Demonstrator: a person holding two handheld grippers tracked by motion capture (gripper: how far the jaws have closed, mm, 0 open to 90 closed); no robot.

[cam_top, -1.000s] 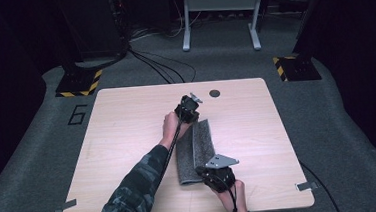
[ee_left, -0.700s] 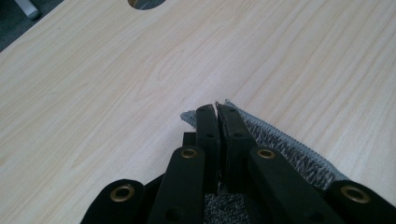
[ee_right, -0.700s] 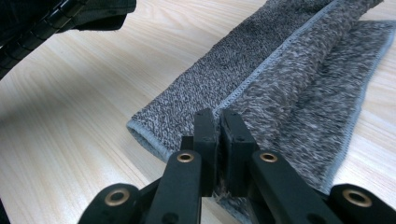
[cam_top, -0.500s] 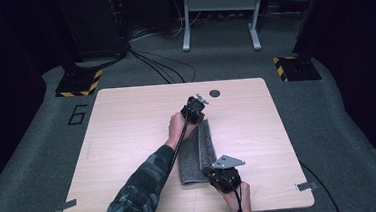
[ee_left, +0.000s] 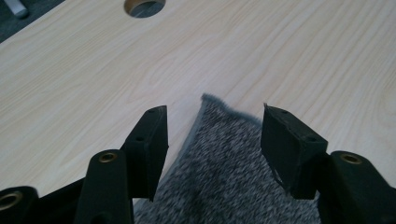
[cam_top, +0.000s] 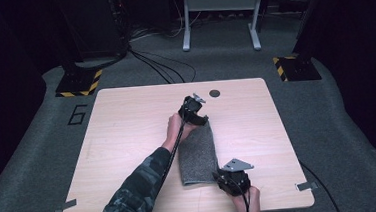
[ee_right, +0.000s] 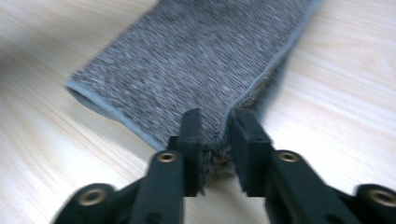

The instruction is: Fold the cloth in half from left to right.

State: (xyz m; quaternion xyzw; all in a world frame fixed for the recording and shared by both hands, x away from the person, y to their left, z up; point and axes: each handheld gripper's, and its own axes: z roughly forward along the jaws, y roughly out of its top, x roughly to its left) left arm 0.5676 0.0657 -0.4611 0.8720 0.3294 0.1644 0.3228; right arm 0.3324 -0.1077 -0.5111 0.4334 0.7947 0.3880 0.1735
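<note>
Towel (cam_top: 198,155): folded grey, flat on the desk (cam_top: 128,140)
Left gripper (ee_left: 215,135): jaws apart, towel corner between
Right gripper (ee_right: 215,133): jaws clamped on towel edge

Pale wood grain runs across the table (cam_top: 128,140), with one dark round hole (cam_top: 214,93) near its far edge. On it lies the towel (cam_top: 197,153), a flecked grey-and-white weave with a plain lighter grey hem, between the black left gripper (ee_left: 215,140) and black right gripper (ee_right: 215,135) with their brass-coloured screws. The sleeve (cam_top: 136,190) is dark blue-grey camouflage, and yellow-and-black hazard stripes (cam_top: 79,87) mark the grey floor.
</note>
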